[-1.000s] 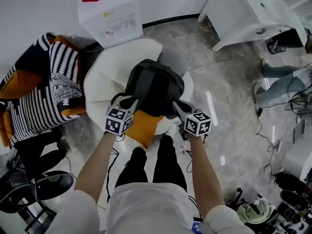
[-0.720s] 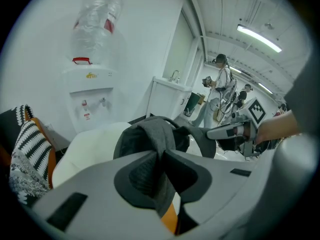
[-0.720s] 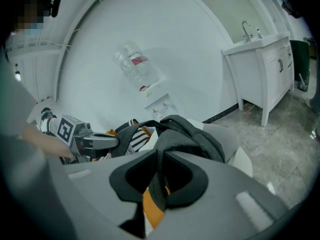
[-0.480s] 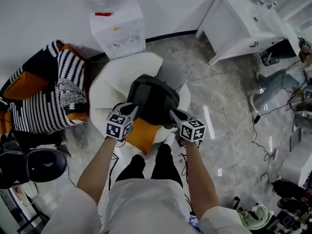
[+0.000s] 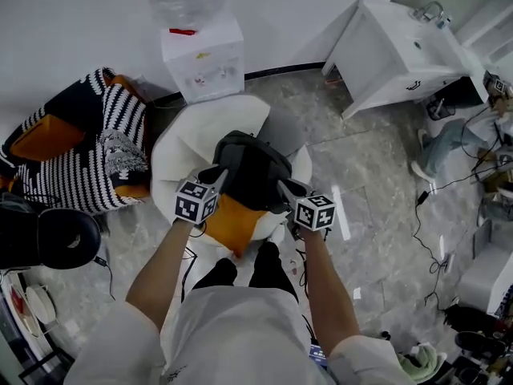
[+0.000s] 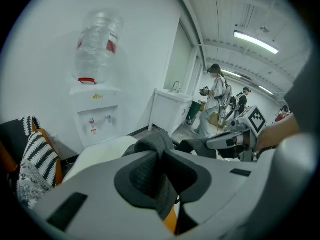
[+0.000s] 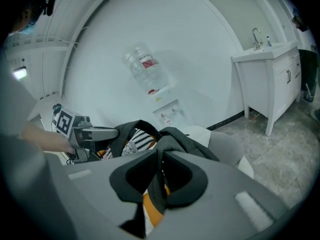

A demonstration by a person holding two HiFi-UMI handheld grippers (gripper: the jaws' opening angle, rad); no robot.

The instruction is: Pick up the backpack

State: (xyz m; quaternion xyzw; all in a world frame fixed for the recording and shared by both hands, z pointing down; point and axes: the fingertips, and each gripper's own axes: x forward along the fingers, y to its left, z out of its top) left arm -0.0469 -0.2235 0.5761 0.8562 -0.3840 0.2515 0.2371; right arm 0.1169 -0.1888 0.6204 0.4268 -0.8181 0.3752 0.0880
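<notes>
A dark grey backpack [image 5: 252,167] hangs between my two grippers, just above a white round chair [image 5: 184,135] with an orange cushion [image 5: 232,219]. My left gripper [image 5: 218,176] is shut on its left strap. In the left gripper view the grey strap [image 6: 159,176] is pinched between the pads, with the bag's top [image 6: 155,139] just beyond. My right gripper [image 5: 282,187] grips the other side. In the right gripper view the dark strap [image 7: 159,184] runs through the jaws, which are closing tighter on it. The backpack's body [image 7: 175,136] bulges ahead.
A water dispenser [image 5: 204,58] stands against the wall behind the chair. A black-and-white striped armchair [image 5: 88,159] is at the left, with a black stool [image 5: 60,235] below it. A white sink cabinet [image 5: 401,50] is at the upper right. Cables lie on the floor at the right [image 5: 433,207].
Both grippers have risen with the backpack, which has lifted up off the chair's cushion. The grips on the straps are unchanged.
</notes>
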